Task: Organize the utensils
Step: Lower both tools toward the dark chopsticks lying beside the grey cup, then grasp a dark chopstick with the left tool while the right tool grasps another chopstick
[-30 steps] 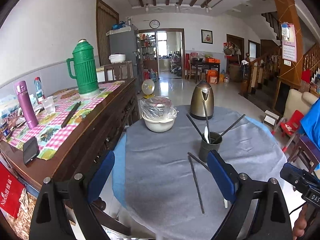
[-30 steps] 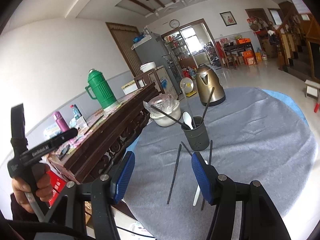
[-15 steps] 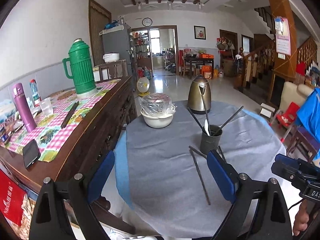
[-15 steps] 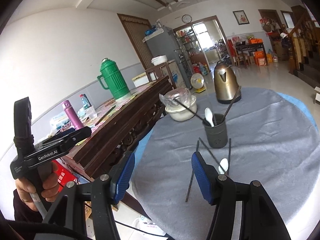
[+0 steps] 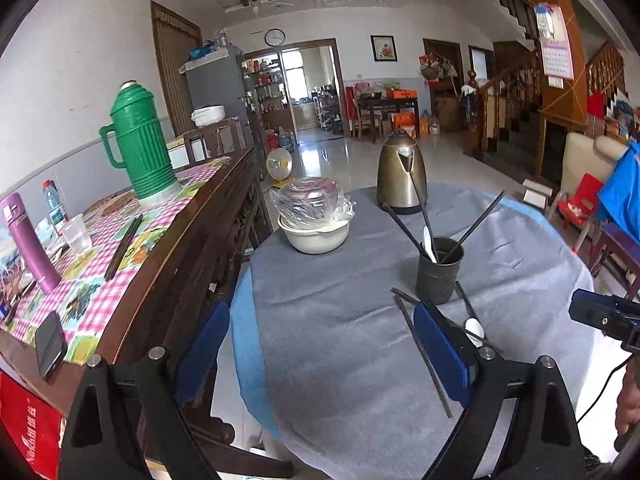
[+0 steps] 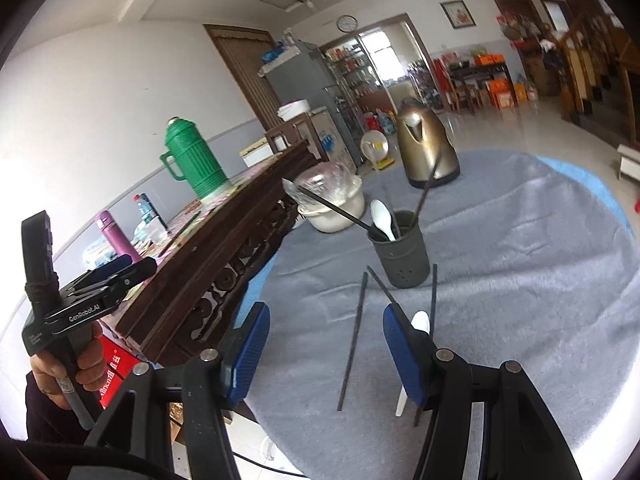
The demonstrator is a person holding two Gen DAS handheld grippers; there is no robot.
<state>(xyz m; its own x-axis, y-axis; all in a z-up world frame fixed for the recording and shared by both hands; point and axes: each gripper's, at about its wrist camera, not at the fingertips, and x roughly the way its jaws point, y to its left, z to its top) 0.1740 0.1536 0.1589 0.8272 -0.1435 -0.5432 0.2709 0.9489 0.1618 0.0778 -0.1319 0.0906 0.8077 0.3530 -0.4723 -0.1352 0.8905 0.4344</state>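
A dark utensil holder (image 5: 438, 270) (image 6: 400, 254) stands on the grey-clothed round table (image 5: 340, 360) and holds several black chopsticks and a white spoon (image 6: 382, 216). Loose black chopsticks (image 5: 424, 360) (image 6: 354, 336) and a white spoon (image 5: 475, 330) (image 6: 418, 322) lie in front of it. My left gripper (image 5: 320, 350) is open and empty above the table's near left edge. My right gripper (image 6: 324, 354) is open and empty, just short of the loose chopsticks. The spoon on the table is partly hidden behind the right-hand finger in both views.
A covered white bowl (image 5: 316, 224) (image 6: 334, 204) and a bronze kettle (image 5: 402, 172) (image 6: 424, 148) stand farther back on the table. A wooden sideboard (image 5: 172, 248) on the left carries a green thermos (image 5: 138, 140), a purple bottle (image 5: 28, 240) and a phone (image 5: 50, 344).
Both grippers have pulled back and shifted a little, so the holder and loose utensils sit slightly farther off and more to the right. Both stay open and empty. The utensils have not moved.
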